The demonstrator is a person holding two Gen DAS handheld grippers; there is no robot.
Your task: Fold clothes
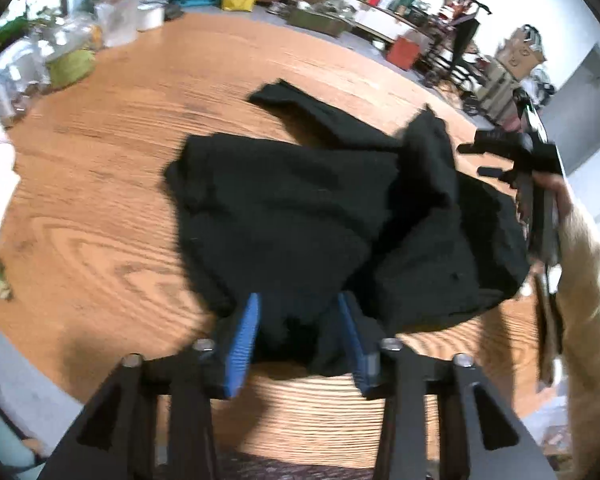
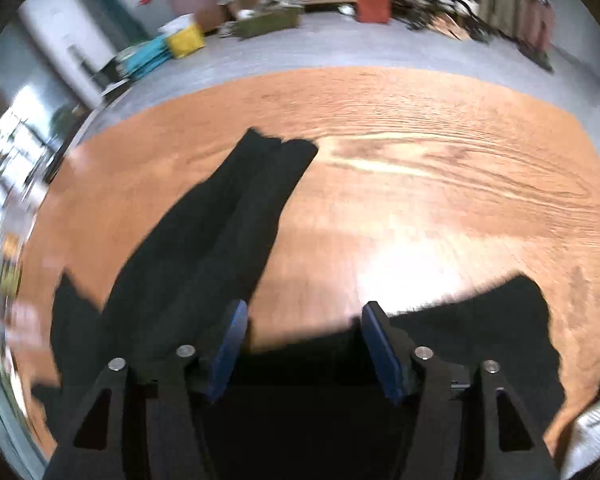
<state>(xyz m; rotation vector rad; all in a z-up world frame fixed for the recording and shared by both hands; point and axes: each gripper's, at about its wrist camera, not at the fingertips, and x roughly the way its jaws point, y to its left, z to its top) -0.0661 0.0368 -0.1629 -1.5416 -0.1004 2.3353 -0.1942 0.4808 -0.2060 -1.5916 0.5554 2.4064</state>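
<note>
A black garment (image 1: 323, 216) lies crumpled on the round wooden table (image 1: 112, 184), one narrow part stretching toward the far side. My left gripper (image 1: 300, 336) is open, its blue pads on either side of the garment's near edge. The right gripper (image 1: 499, 156) shows at the right of the left wrist view, held in a hand above the garment's right side. In the right wrist view the right gripper (image 2: 303, 344) is open and empty above the table, with a long black part of the garment (image 2: 220, 232) stretching away on its left and dark cloth below its pads.
Glass jars and plastic containers (image 1: 80, 44) stand along the table's far left edge, with plants behind. Beyond the table, the grey floor holds a yellow bag (image 2: 186, 40), a red box (image 2: 373, 6), shelves and other clutter. The table's wood (image 2: 439, 200) lies to the right.
</note>
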